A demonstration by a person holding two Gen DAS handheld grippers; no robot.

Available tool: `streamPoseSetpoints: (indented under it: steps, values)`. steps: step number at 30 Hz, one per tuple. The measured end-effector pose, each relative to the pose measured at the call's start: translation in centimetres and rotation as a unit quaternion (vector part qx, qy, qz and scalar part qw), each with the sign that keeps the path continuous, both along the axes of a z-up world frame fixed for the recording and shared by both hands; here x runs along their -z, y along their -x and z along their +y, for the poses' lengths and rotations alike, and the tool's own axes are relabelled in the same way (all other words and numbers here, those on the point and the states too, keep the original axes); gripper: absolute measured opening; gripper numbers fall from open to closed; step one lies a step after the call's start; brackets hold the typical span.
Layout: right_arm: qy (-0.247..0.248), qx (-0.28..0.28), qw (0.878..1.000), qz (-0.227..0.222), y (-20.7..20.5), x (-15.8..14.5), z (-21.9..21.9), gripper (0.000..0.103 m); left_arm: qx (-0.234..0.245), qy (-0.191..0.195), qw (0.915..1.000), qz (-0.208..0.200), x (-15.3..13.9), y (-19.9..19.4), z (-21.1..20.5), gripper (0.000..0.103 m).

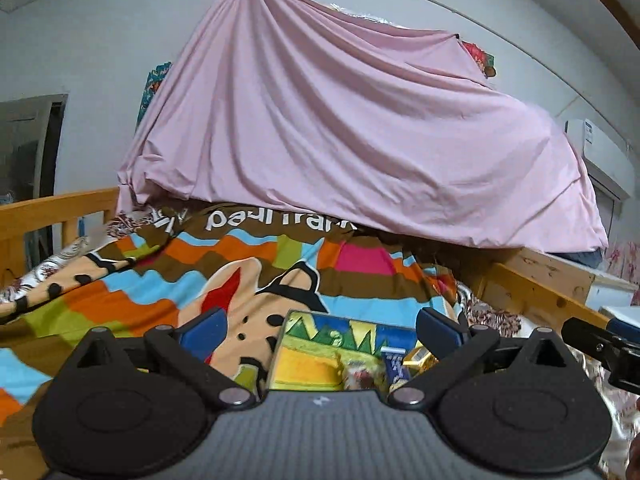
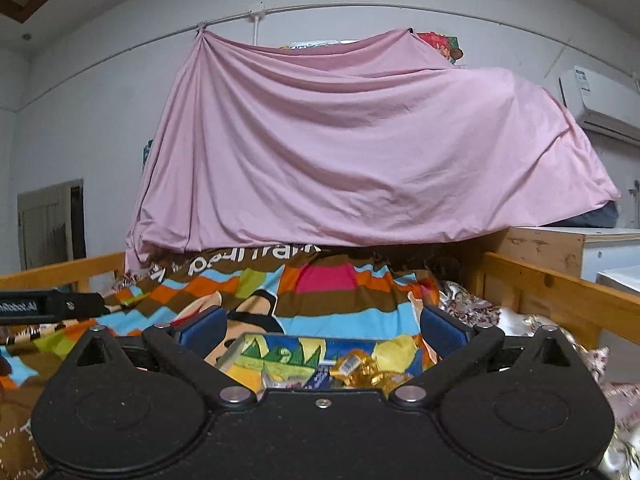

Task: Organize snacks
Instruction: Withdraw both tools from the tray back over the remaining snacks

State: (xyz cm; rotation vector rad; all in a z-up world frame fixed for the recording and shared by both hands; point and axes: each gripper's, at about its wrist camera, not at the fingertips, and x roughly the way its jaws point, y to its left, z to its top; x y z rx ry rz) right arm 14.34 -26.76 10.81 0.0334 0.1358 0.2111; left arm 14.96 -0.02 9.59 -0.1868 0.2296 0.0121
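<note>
A colourful box (image 1: 320, 344) holding several snack packets sits on the bed just in front of my left gripper (image 1: 322, 328), which is open and empty with blue pads (image 1: 204, 330) wide apart. In the right wrist view the same box (image 2: 280, 348) holds gold-wrapped sweets (image 2: 360, 372), a yellow packet (image 2: 396, 352) and a small blue packet (image 2: 320, 378). My right gripper (image 2: 324, 330) is open and empty just above the box. Much of the box is hidden behind each gripper's body.
A bright patterned blanket (image 1: 200, 280) covers the bed. A pink sheet (image 1: 340, 132) hangs behind it. Wooden bed rails (image 2: 560, 292) run along both sides. The other gripper (image 1: 600, 344) shows at the right edge of the left view. An air conditioner (image 2: 600, 100) is on the wall.
</note>
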Motion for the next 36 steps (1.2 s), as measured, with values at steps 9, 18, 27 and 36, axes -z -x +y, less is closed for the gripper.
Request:
streamPoseSetpoints:
  steps: [9,18,27,36]
  values:
    - [0.003,0.013,1.000,0.016,3.7,1.8,1.2,0.102,-0.010,-0.014,0.9998,0.007,1.6,5.0,1.9,0.103]
    - [0.035,0.009,0.998,0.056,6.0,5.3,2.5,0.102,-0.020,-0.025,0.9986,0.041,4.6,6.9,2.8,0.103]
    - [0.066,-0.003,0.992,0.108,6.1,8.0,4.9,0.102,-0.016,-0.051,0.9943,0.093,7.5,6.6,3.2,0.103]
    - [0.076,-0.004,0.987,0.144,5.3,10.0,6.6,0.102,-0.008,-0.062,0.9893,0.132,9.7,5.6,4.0,0.103]
